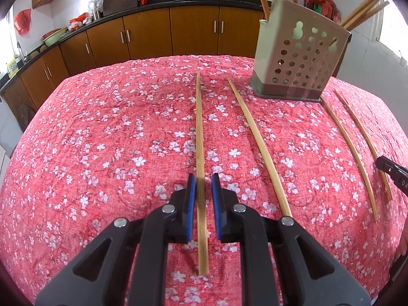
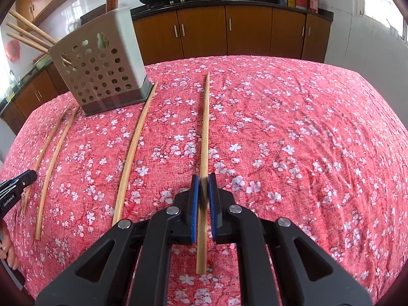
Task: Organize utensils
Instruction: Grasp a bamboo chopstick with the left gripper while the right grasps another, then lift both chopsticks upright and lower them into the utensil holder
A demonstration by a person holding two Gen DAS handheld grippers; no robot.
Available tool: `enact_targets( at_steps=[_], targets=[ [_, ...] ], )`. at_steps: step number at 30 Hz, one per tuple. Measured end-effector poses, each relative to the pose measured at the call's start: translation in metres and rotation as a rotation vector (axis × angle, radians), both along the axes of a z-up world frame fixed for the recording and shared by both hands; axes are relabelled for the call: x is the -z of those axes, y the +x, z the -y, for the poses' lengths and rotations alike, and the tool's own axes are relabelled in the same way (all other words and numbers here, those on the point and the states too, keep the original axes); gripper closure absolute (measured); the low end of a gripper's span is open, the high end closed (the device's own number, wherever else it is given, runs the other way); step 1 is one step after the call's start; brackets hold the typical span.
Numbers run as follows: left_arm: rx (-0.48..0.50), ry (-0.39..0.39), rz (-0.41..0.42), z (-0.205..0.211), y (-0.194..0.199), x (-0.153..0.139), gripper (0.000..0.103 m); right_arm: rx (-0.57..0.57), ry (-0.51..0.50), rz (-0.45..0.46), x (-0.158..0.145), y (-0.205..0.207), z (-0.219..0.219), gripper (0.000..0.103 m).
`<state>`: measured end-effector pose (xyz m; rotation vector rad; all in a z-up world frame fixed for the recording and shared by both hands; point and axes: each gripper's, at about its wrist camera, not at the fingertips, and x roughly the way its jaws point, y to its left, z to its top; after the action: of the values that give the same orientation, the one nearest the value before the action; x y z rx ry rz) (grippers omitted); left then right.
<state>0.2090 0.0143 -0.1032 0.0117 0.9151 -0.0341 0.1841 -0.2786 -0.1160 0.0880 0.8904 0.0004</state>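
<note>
Several bamboo chopsticks lie lengthwise on a red floral tablecloth. A beige perforated utensil holder (image 1: 301,58) stands at the back and holds several chopsticks; it also shows in the right wrist view (image 2: 102,63). My left gripper (image 1: 203,178) straddles the leftmost chopstick (image 1: 199,127), with a visible gap on each side of the stick. My right gripper (image 2: 203,181) has its blue pads pressed on the rightmost chopstick (image 2: 205,127). Two more chopsticks (image 1: 257,142) (image 1: 349,153) lie between them. The right gripper's tip (image 1: 390,170) shows at the left view's right edge, the left gripper's tip (image 2: 17,181) at the right view's left edge.
The tablecloth (image 1: 102,140) (image 2: 306,140) covers the whole table. Brown kitchen cabinets (image 1: 153,33) and a counter with woks run behind it. A hand's fingers (image 2: 10,250) show at the near left edge.
</note>
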Motion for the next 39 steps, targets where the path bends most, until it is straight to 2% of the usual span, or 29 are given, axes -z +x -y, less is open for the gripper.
enact_targets(
  at_steps=[3,10,13,23,32,39],
  targets=[
    [0.018,0.017,0.000,0.001,-0.005,0.000,0.089,-0.012,-0.025,0.001,-0.001,-0.006,-0.005,0.094],
    [0.034,0.012,-0.006,-0.003,-0.015,-0.002,0.095,-0.006,0.023,0.008,-0.004,-0.014,0.003,0.095],
    [0.039,0.009,0.004,-0.009,-0.019,-0.009,0.095,0.003,0.048,0.054,-0.013,-0.020,0.009,0.095],
    [0.019,-0.062,0.149,-0.027,-0.036,-0.071,0.095,0.067,0.098,0.271,-0.069,-0.039,0.032,0.096],
    [-0.013,-0.159,0.304,-0.035,-0.033,-0.134,0.095,0.096,0.122,0.413,-0.112,-0.039,0.045,0.096],
    [-0.003,-0.142,0.368,-0.037,-0.025,-0.167,0.095,0.085,0.135,0.479,-0.145,-0.031,0.044,0.096]
  ],
)
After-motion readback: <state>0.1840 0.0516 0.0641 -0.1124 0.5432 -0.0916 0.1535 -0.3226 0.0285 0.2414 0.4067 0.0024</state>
